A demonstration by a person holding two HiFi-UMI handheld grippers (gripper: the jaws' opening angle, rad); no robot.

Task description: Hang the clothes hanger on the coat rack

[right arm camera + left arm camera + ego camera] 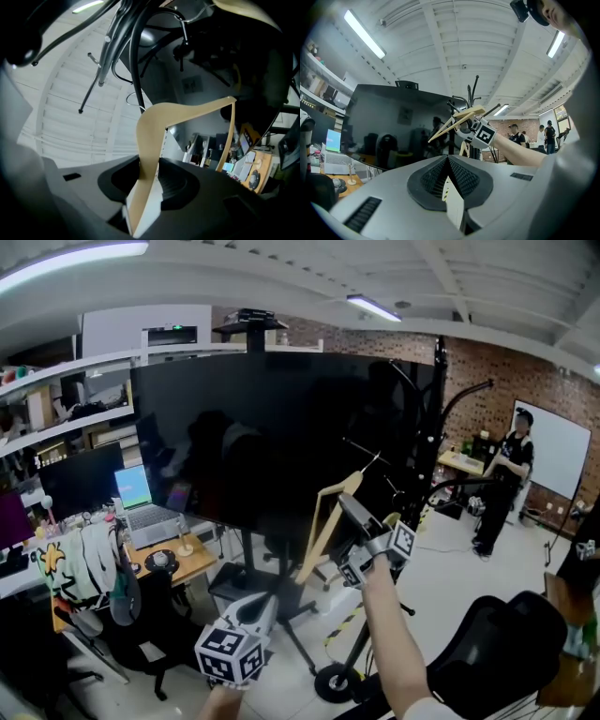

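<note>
My right gripper [349, 512] is raised and shut on one arm of a pale wooden clothes hanger [323, 517]. In the right gripper view the hanger [187, 112] rises from between the pads [164, 183], and its wire hook [184, 21] reaches up among the black curved arms of the coat rack [133, 51]. Whether the hook touches an arm I cannot tell. The black coat rack [438, 409] stands just right of the hanger. My left gripper [265, 601] hangs lower and to the left, shut with nothing in it [448, 161]. It looks toward the hanger [454, 119].
A big black screen on a stand [272, 437] fills the space behind the hanger. A desk with a laptop [141, 507] and draped clothes is at the left. A black office chair [497, 652] sits near right. A person [502, 488] stands by a whiteboard at far right.
</note>
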